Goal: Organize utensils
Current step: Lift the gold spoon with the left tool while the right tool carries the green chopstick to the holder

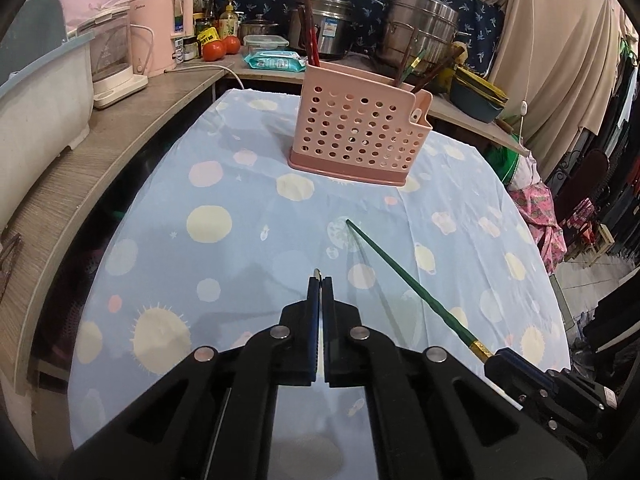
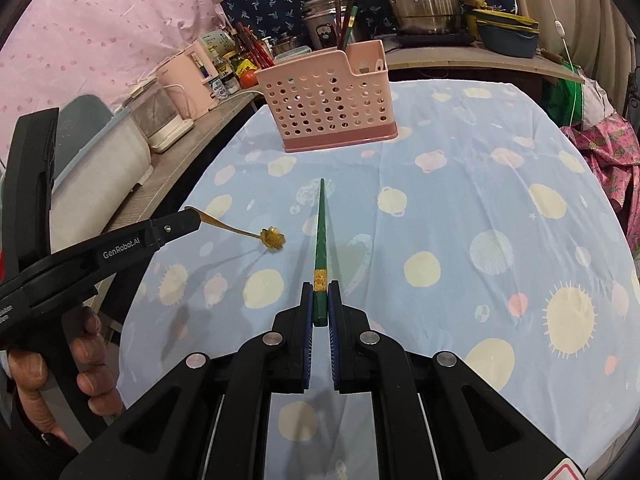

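At the left, the left gripper point(image 2: 192, 216) is closed on the handle of a small gold spoon point(image 2: 256, 234), whose flower-shaped bowl hangs just above the blue spotted tablecloth point(image 2: 460, 200). To its right, the right gripper point(image 2: 320, 300) clamps the thick end of a green chopstick point(image 2: 321, 232) near its gold band, the tip pointing toward the pink perforated utensil holder point(image 2: 328, 104). The holder stands upright at the far side of the table, well apart from both grippers, with several chopsticks already standing in it.
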Tool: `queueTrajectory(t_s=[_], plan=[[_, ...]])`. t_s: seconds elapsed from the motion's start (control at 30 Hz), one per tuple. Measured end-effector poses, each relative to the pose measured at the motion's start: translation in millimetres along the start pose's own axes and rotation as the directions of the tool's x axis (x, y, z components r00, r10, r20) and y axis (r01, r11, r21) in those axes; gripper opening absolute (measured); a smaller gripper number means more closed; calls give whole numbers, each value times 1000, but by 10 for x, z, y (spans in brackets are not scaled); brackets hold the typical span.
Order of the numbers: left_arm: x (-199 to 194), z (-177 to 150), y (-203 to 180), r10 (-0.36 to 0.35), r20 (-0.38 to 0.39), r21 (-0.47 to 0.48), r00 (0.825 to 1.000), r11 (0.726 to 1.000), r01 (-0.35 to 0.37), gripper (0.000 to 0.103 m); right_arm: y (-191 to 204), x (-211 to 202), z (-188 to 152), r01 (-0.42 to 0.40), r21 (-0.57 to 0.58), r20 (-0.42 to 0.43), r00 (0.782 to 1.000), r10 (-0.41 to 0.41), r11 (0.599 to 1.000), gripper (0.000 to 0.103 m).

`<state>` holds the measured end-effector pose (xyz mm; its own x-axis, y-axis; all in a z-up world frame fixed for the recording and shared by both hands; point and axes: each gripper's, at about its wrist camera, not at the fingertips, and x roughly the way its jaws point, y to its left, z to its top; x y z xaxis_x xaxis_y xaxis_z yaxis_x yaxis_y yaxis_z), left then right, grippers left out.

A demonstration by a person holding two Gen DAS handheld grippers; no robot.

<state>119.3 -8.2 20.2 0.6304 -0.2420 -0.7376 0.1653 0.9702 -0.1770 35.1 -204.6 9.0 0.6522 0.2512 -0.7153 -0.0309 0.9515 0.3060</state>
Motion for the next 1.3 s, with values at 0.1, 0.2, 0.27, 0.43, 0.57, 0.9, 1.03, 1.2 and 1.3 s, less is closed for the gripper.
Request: queueTrajectory(t_s=[0.1, 0.2, 0.27, 0.43, 0.57, 0.9, 1.03, 1.2, 1.3], plan=[[3, 26, 23, 3, 1, 3, 1000, 1000, -3, 0, 18, -34, 68, -10, 2, 11, 1000, 10, 1000, 7], [-29, 64, 20, 2, 9, 12, 1000, 1000, -3, 0, 29, -68, 139, -12, 1, 21, 1000, 12, 1000, 7], [-70, 118, 8, 4, 21, 26, 1000, 1000, -4, 0, 34, -96, 209, -16, 3, 28, 999, 16, 1000, 7], [-191, 311, -26, -5, 55, 55, 998, 998, 2, 0, 49, -212, 457, -30, 6, 76, 997, 29, 1000, 7], [-284, 503, -66, -16, 98, 78, 995, 997, 8, 0, 83, -314, 732, -36, -7, 137, 990, 36, 999, 7], [-398, 1133, -149, -36, 191, 124, 981, 992, 12, 1, 213, -419, 1487, -38, -48, 264, 963, 49, 998, 7], [-408, 1464, -163, -37, 233, 128, 972, 992, 7, 1, 286, -430, 1823, -22, -63, 320, 946, 41, 998, 7], [-394, 1895, -179, -42, 280, 124, 959, 992, 8, 1, 362, -454, 2343, -7, -73, 410, 911, 36, 997, 7], [-343, 2147, -203, -42, 303, 119, 952, 993, 6, 1, 408, -476, 2650, -2, -73, 465, 885, 36, 997, 7]])
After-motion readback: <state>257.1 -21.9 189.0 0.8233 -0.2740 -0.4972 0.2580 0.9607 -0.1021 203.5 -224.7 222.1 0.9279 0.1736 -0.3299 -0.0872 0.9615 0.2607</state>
